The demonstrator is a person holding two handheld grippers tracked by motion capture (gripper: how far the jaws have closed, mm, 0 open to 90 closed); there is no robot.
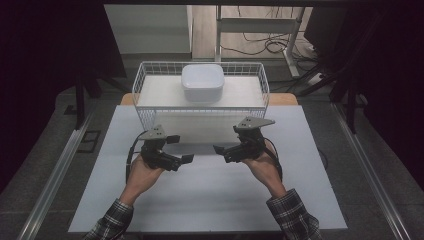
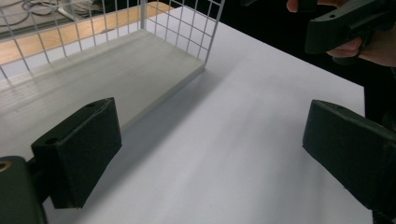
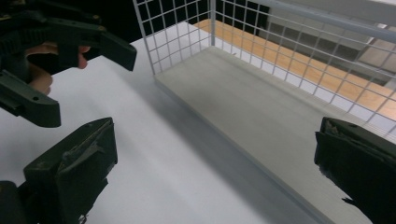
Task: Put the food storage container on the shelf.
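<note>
A white wire basket (image 1: 141, 85) stands at the back middle of the white tabletop (image 1: 210, 195), with a white square bowl (image 1: 202, 81) inside it toward the rear. My left gripper (image 1: 182, 148) is held just in front of the basket, left of centre, and its jaws stand wide apart with nothing between them. My right gripper (image 1: 225, 142) faces it from the right, also open and holding nothing. In the left gripper view, my left gripper (image 2: 215, 154) points across bare table past the basket's corner (image 2: 205, 51). In the right gripper view, my right gripper (image 3: 217, 168) looks toward the basket floor (image 3: 261, 107).
Metal rails (image 1: 55, 175) run along the floor on both sides of the table. Desk legs and cables (image 1: 270, 42) lie beyond the basket. The right hand's gripper (image 2: 345, 23) shows far off in the left gripper view, and the left hand's gripper (image 3: 60, 37) in the right gripper view.
</note>
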